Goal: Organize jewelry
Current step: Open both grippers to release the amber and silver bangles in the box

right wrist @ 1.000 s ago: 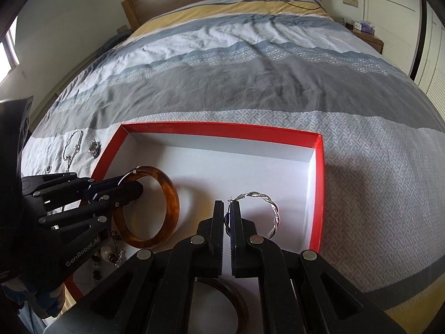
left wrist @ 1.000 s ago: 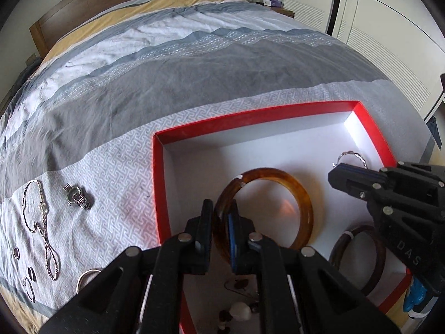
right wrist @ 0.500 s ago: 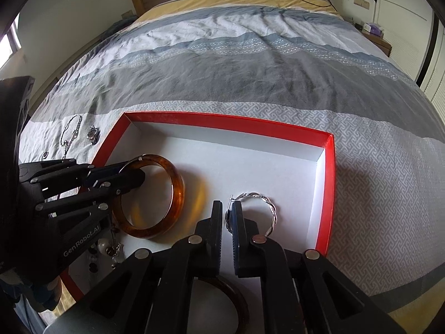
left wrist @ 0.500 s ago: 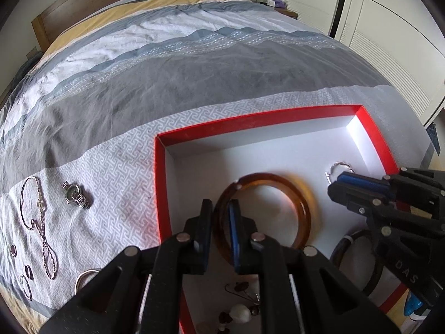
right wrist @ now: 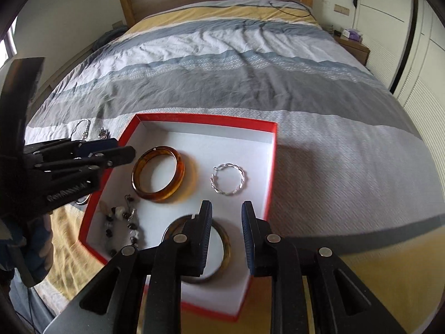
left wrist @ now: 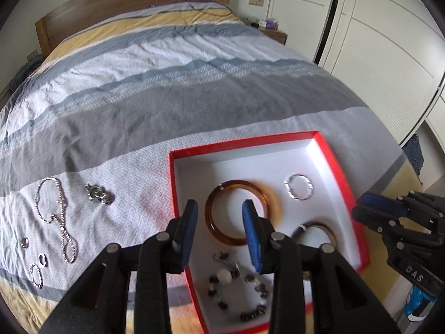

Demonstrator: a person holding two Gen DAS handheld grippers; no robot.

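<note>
Releasing two bangles into the red-walled, white-floored cardboard box [right wrist: 274,150] on the bed.

Nearest the cameras, the left tool [left wrist: 219,233] and the right tool [right wrist: 226,224] hang above the box with jaws opening and nothing between them. Under the right one lies a dark brown wooden bangle [right wrist: 225,246]; beside it, a black-and-white beaded bracelet [right wrist: 122,228]. Farther in lie a translucent amber bangle [right wrist: 158,174] and a twisted silver wire bangle [right wrist: 228,179], apart from each other. This drop looks done. Left of the box, on the grey patterned striped bedspread [left wrist: 133,175], wait a silver chain necklace [left wrist: 59,220], a small silver clasp piece [left wrist: 98,193] and several small silver rings [left wrist: 36,274]. The next move, I judge, calls for the left tool to swing over, dip low and pinch narrowly on thin metal sunk in soft cloth.
</note>
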